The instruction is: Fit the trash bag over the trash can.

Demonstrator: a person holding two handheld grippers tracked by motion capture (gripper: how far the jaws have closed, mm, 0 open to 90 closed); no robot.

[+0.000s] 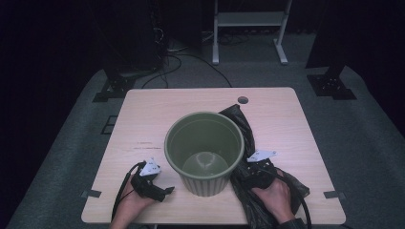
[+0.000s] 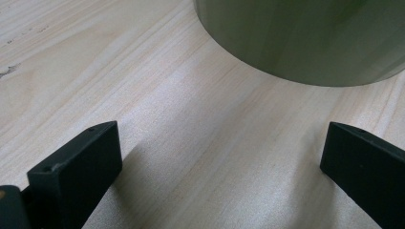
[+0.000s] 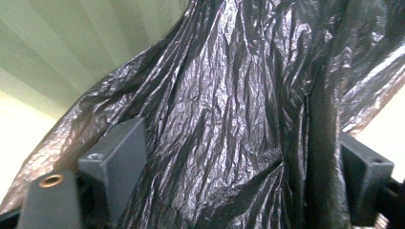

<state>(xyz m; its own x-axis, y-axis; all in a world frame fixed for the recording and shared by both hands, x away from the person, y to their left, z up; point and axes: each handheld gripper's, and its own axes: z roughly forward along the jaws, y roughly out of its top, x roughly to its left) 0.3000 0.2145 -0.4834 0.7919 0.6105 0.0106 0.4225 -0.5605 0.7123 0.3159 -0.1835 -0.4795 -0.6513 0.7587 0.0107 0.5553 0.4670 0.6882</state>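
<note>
The table (image 1: 143, 119) is pale wood with a fine grain and a matt finish. The green bin (image 1: 204, 152) looks like smooth plastic with ribbed walls. The black bag (image 3: 229, 119) at its 3 o'clock is thin, wrinkled, glossy plastic film.

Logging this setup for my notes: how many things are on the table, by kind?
Green bin: 1
Black plastic bag: 1
Hand-held tongs, left and right: 2
Total: 4
</note>
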